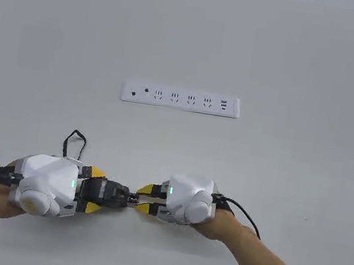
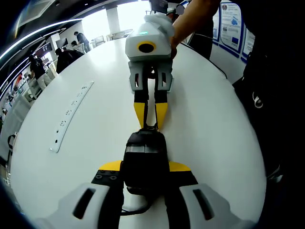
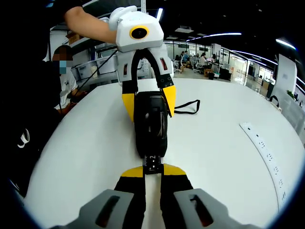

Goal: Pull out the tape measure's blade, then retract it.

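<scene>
A black tape measure (image 1: 106, 193) lies low over the white table, and my left gripper (image 1: 96, 190) is shut on its case. In the left gripper view the case (image 2: 145, 155) sits between my yellow fingertips (image 2: 110, 166). My right gripper (image 1: 142, 198) faces it from the right, shut on the blade's end hook (image 1: 132, 198). In the right gripper view the hook (image 3: 152, 162) is pinched between my yellow fingertips (image 3: 131, 171), with the case (image 3: 151, 124) just beyond it. Only a very short piece of blade shows. The case's black strap (image 1: 74, 140) loops on the table behind it.
A white power strip (image 1: 180, 99) lies across the middle of the table (image 1: 306, 72), well beyond both grippers. The person's forearms come in from the bottom corners. Office desks and people stand far off in the gripper views.
</scene>
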Demonstrator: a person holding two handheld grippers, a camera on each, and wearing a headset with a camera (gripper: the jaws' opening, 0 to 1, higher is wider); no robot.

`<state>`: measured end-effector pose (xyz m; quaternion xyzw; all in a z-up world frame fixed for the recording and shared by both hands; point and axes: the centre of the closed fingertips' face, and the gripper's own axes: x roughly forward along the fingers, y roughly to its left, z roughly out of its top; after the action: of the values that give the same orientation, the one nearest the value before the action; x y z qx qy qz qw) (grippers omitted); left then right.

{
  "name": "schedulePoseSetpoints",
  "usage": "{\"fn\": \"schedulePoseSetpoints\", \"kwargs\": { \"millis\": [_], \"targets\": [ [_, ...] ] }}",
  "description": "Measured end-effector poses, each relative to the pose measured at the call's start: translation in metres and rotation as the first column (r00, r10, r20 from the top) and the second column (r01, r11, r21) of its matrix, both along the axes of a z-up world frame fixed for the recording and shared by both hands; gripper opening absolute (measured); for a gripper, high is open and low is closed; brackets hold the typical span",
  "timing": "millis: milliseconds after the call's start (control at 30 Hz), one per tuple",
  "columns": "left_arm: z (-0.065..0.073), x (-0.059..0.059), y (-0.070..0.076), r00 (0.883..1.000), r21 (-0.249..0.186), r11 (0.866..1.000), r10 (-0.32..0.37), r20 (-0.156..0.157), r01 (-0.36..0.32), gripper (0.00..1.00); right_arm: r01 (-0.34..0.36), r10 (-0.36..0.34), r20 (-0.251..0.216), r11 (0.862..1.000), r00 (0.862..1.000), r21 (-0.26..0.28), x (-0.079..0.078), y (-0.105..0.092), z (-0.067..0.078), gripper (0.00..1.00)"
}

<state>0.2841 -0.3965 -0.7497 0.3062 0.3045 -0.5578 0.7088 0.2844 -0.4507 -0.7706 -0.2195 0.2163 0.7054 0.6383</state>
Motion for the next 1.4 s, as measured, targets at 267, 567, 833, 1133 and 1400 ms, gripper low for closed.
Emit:
{"fn": "schedulePoseSetpoints", "kwargs": {
  "millis": [267,567,833,1133,1400],
  "targets": [
    [0.0,0.0,0.001,1.0,-0.003,1.0,0.003,-0.002,-0.003,0.28,0.0,0.0,0.001,1.0,1.0,-0.002,0.001,-0.008,0.001,0.07],
    [0.0,0.0,0.001,1.0,-0.004,1.0,0.003,-0.003,-0.003,0.28,0.001,-0.001,0.001,1.0,1.0,-0.007,0.001,-0.017,0.002,0.07],
    [0.0,0.0,0.002,1.0,-0.004,1.0,0.005,-0.004,-0.005,0.28,0.005,-0.005,-0.002,1.0,1.0,-0.011,0.003,-0.027,0.003,0.07],
    [0.004,-0.001,-0.001,1.0,-0.005,1.0,0.003,-0.008,-0.003,0.28,0.011,-0.011,-0.008,1.0,1.0,-0.017,0.003,-0.04,0.005,0.07],
    [0.003,-0.001,0.0,1.0,-0.007,1.0,0.005,-0.01,-0.005,0.28,0.014,-0.014,-0.01,1.0,1.0,-0.02,0.004,-0.052,0.006,0.07]
  ]
}}
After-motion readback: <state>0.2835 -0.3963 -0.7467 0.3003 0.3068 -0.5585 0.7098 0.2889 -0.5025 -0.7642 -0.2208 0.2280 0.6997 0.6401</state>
